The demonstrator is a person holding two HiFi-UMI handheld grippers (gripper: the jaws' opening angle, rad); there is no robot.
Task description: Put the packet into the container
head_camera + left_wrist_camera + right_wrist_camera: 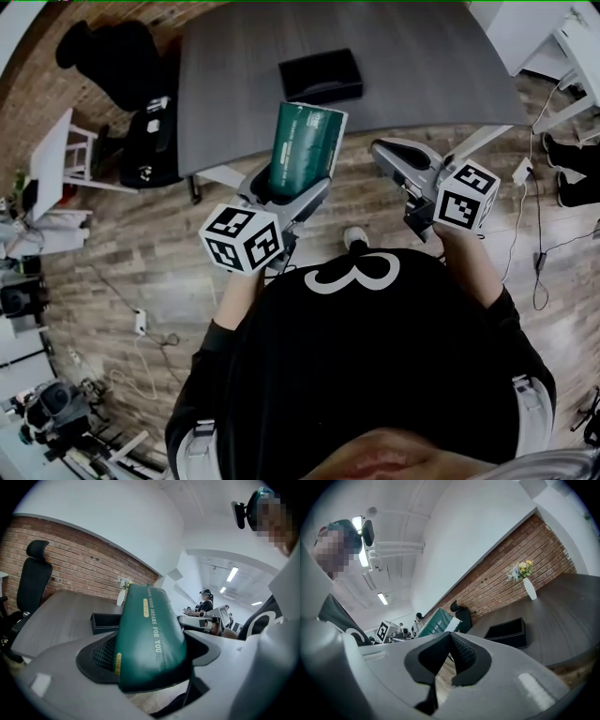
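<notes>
- Packet, dark green with pale lettering down its side, stands up out of the left hand-held gripper.
- The left hand-held gripper pinches the packet's lower end, its jaws set wide around it.
- The packet hangs in the air at the near edge of the grey bench and touches nothing but the jaws.
- The container, a black open-topped box, rests on the bench beyond the packet and well apart from it.
- The right hand-held gripper is held beside the left one, pointing toward the bench edge. Its jaws are pressed together with nothing between them.
- The person in a black top stands on the wooden floor, with both hand-held grippers out in front.
- A white vase of flowers stands at the far end of the bench, by the brick wall.
- A black chair sits off to the left, near that wall.
</notes>
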